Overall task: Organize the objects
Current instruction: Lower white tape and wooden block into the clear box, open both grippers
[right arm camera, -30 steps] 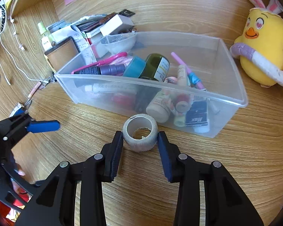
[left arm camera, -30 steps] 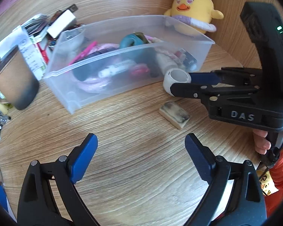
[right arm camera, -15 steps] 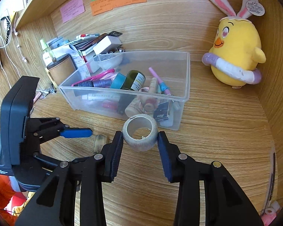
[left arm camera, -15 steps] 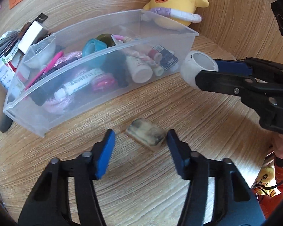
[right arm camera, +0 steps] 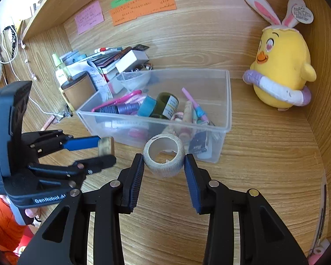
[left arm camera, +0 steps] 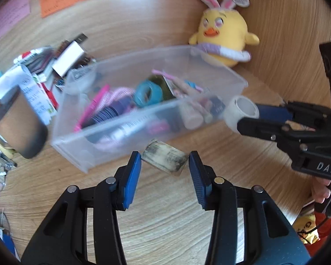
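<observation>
1. The left gripper (left arm camera: pixel 164 162) holds a worn eraser (left arm camera: pixel 164 159) between its two blue pads, the jaws closed narrowly on its ends.
2. In the right wrist view the same gripper (right arm camera: pixel 104 152) shows from the side with the eraser (right arm camera: pixel 106 145) at its tips, lifted clear of the desk (right arm camera: pixel 264 154).
3. The eraser hangs just before the near long wall of the bin (left arm camera: pixel 143 119), close to its middle; whether it touches the wall cannot be told.
4. The right gripper (right arm camera: pixel 163 165) is clamped on a tape roll (right arm camera: pixel 164 158), one pad on each side of the ring, the hole facing the camera.
5. In the left wrist view that roll (left arm camera: pixel 241 111) sits beside the bin's near right corner, held up by the right gripper (left arm camera: pixel 246 117).
6. The clear bin (right arm camera: pixel 228 101) stands in the middle of the desk, long side toward the grippers.
7. It holds a teal tape ring (right arm camera: pixel 146 108), a dark green bottle (right arm camera: pixel 166 106), a pink comb (right arm camera: pixel 119 99) and small tubes, all heaped toward the near wall.
8. A yellow chick toy (right arm camera: pixel 280 70) with rabbit ears stands in the far right corner of the desk, apart from the bin.
9. A brown cup (right arm camera: pixel 79 90) and a pile of papers and boxes (right arm camera: pixel 121 59) lie off the bin's far left end.
10. Pink, green and orange notes (right arm camera: pixel 141 6) are stuck on the back wall.
</observation>
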A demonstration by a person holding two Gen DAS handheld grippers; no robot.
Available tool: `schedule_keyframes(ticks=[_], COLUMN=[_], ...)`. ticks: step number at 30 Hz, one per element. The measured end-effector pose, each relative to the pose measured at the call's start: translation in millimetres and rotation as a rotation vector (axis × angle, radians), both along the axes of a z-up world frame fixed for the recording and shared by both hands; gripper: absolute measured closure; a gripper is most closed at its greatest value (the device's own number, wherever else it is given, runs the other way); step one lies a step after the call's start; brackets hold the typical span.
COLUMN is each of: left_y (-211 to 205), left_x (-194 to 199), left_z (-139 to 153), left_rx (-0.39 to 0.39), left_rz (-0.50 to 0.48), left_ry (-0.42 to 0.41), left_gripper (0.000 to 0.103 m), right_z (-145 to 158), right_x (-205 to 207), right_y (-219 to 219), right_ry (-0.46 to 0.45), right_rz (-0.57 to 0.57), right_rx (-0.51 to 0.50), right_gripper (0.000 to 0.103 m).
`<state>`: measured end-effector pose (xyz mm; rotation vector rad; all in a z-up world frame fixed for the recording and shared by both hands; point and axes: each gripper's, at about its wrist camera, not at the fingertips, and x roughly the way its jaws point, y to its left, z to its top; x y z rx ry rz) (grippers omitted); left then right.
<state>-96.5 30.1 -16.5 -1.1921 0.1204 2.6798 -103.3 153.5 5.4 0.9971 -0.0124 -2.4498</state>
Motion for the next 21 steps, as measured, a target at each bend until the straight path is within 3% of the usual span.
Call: schedule_keyframes(ticks=[9, 15, 21], left_y=[-21.5, -30.2, -32.2], left_x=[-13.8, -26.1, -46.8], left_z=[30.0, 33.5, 22.1], left_rx=[0.059, 0.078, 0.084], left_rz=[0.087, 0.126, 0.145], left_ry=[0.105, 0.110, 0.065], left_gripper=[0.059, 0.058, 0.059], right_z=[27.7, 27.8, 11.5], right_x=[-15.0, -39.9, -60.9], right_y=[-2.0, -6.6, -17.0], right_ry=[0.078, 0.068, 0.013], right_rz=[-0.039, -0.072, -0.062], right_rx=[-0.019, -0.011, 0.011], right_gripper=[0.068, 0.069, 0.068])
